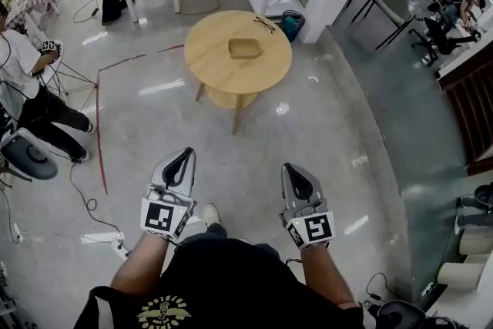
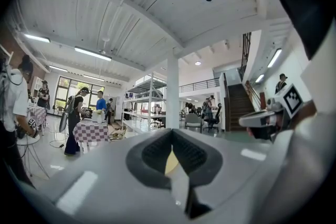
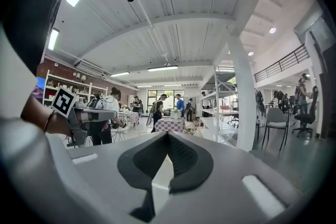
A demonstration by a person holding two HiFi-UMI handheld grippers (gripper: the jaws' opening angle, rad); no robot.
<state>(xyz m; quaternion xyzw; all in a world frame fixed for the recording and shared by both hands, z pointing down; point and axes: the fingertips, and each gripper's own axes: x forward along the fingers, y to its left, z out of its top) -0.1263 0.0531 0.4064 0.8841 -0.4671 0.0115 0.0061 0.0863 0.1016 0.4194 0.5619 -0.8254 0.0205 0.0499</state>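
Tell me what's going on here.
A person stands holding a tool in each hand. The left tool and the right tool are both shut with nothing between their jaws, and neither touches anything. Ahead, apart from both, stands a round wooden table with a small wooden tray and a pair of glasses on it.

left gripper (image 1: 188,153), right gripper (image 1: 287,167) side by side, pointing forward, jaws together, nothing between.

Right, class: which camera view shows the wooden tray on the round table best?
The head view: the wooden tray lies in full sight from above, on the round table. The left gripper view shows only a yellow sliver, likely the table, past its jaws; no tray. The right gripper view shows no tray.
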